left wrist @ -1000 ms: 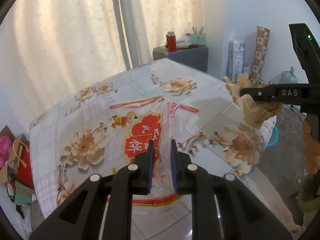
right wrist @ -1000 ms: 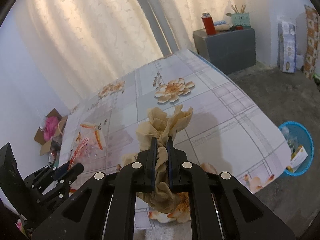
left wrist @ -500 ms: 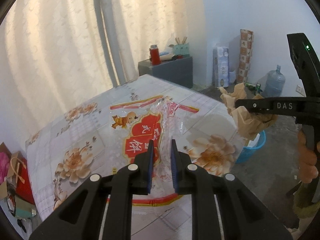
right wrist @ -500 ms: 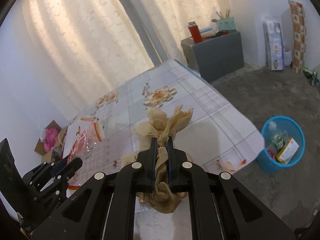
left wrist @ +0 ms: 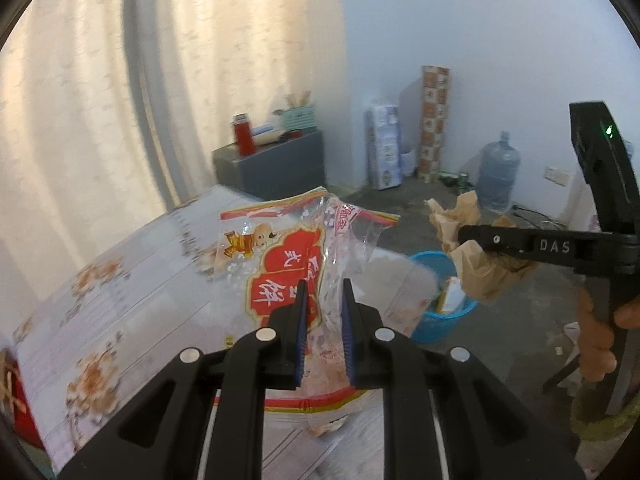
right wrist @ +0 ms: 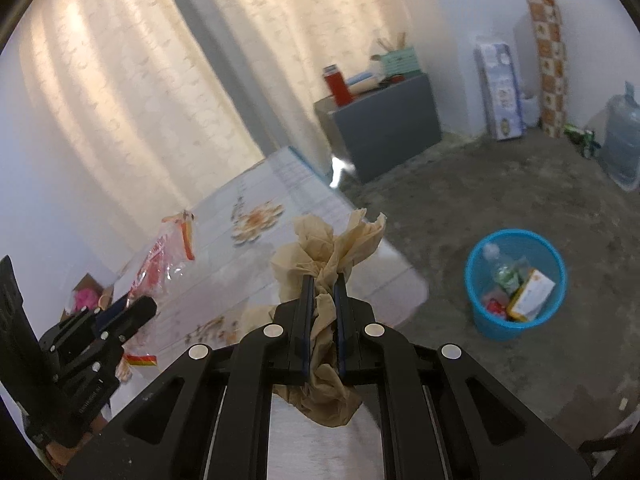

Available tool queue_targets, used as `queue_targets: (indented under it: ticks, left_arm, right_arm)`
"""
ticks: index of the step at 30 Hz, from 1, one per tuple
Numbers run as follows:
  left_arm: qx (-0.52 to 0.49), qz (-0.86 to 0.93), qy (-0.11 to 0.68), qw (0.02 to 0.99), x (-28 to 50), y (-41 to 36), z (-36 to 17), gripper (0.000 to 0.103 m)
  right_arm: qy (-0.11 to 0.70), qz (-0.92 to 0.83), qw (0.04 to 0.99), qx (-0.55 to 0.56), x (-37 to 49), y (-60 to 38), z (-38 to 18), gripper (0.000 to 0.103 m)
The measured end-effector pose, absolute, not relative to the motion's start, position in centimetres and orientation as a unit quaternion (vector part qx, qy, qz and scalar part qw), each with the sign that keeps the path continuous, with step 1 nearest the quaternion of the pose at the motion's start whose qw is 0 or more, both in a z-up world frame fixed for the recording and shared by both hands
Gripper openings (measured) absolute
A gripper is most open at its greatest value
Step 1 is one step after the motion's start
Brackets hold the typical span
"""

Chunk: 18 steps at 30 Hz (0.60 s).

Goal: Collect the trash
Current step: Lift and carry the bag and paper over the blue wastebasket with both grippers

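Note:
My left gripper (left wrist: pixel 323 292) is shut on a clear plastic bag with red and gold print (left wrist: pixel 280 256), held above the table; the bag also shows in the right wrist view (right wrist: pixel 160 256). My right gripper (right wrist: pixel 322 284) is shut on a crumpled brown paper wad (right wrist: pixel 332 248), held near the table's right edge; the wad also shows in the left wrist view (left wrist: pixel 480 276). A blue trash bin (right wrist: pixel 516 292) with several pieces of rubbish stands on the floor to the right of the table; it also shows in the left wrist view (left wrist: pixel 440 312).
The table (right wrist: pixel 256 248) has a floral cloth. A grey cabinet (right wrist: pixel 384 128) with a red flask stands by the curtain. A water jug (right wrist: pixel 622 144), boxes and a patterned roll (right wrist: pixel 550 64) line the far wall. The floor is bare concrete.
Both grippers have swung right, away from the table and toward the blue bin, each still holding its item. The bin now shows larger and nearer in both views.

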<state>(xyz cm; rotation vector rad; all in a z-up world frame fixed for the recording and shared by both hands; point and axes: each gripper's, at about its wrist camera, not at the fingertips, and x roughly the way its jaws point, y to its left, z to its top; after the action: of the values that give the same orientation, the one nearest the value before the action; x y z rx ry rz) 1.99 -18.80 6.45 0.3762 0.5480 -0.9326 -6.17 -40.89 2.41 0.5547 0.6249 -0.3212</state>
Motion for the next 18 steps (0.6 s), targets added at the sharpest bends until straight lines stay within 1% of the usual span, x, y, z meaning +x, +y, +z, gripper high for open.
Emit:
queue_targets:
  ticks: [4,10,18]
  left_arm:
    - [0.182,-0.475,0.253,0.823,1.6,-22.0,7.4,0.014]
    - [0.184,-0.529,0.259,0.787,1.0,-28.9,8.2,0.014]
    - [0.189,-0.581,0.301,0.732,-0.1,-38.4,6.3,0.014]
  right_arm:
    - [0.300,-0.177,0.894,0.282,-7.5,-44.3,2.5,0.008]
    - [0.303,-0.223,0.880,0.291,-9.5,-49.0,1.8,0.008]
    - [0.311,-0.269,0.852,0.326,-12.3,-54.7,-1.1,0.008]
